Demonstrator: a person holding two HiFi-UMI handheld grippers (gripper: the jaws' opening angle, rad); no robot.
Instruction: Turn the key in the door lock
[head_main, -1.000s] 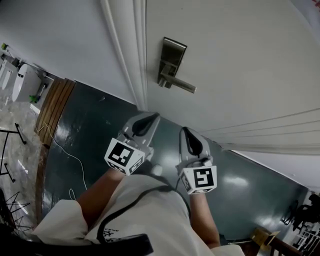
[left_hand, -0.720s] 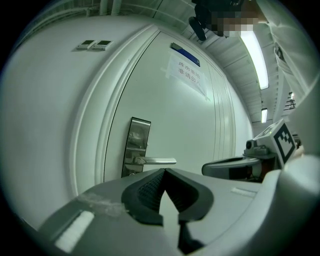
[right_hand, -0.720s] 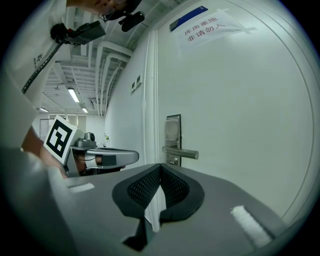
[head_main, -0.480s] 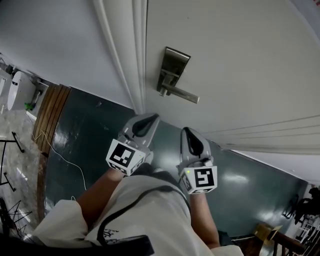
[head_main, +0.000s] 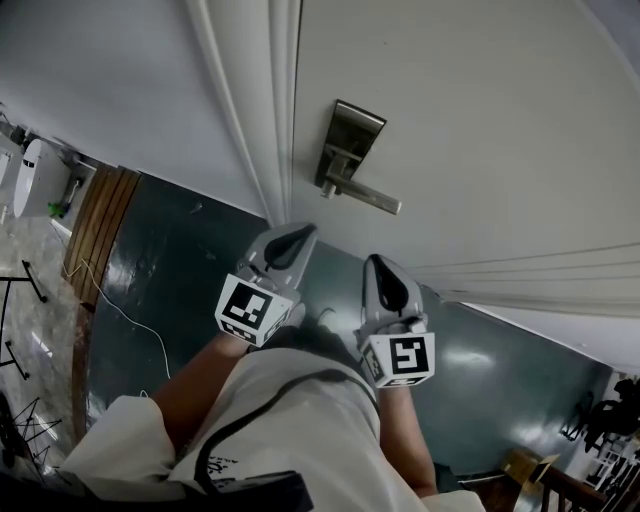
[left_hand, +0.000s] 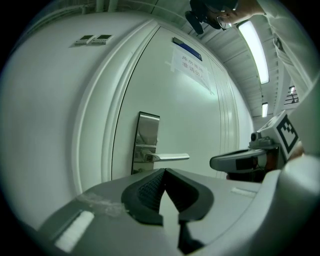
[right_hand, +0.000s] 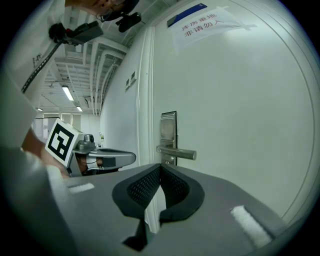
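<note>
A white door (head_main: 480, 120) carries a metal lock plate (head_main: 352, 140) with a lever handle (head_main: 368, 197). I cannot make out a key in any view. My left gripper (head_main: 301, 233) is shut and empty, short of the door and below-left of the handle. My right gripper (head_main: 373, 263) is beside it, also shut and empty, below the lever. In the left gripper view the plate (left_hand: 147, 142) and lever (left_hand: 170, 157) stand beyond the closed fingertips (left_hand: 164, 172). The right gripper view has the plate (right_hand: 168, 131) and lever (right_hand: 177, 153) just above its closed tips (right_hand: 160, 167).
The door frame moulding (head_main: 262, 100) runs left of the lock. Dark green floor (head_main: 170, 250) lies below, with a thin cable (head_main: 130, 312) and a wooden panel (head_main: 105, 215) at the left. A paper notice (right_hand: 200, 22) is stuck high on the door.
Both grippers have edged a little closer to the door handle, and the lock now sits slightly lower in the head view. Both stay shut.
</note>
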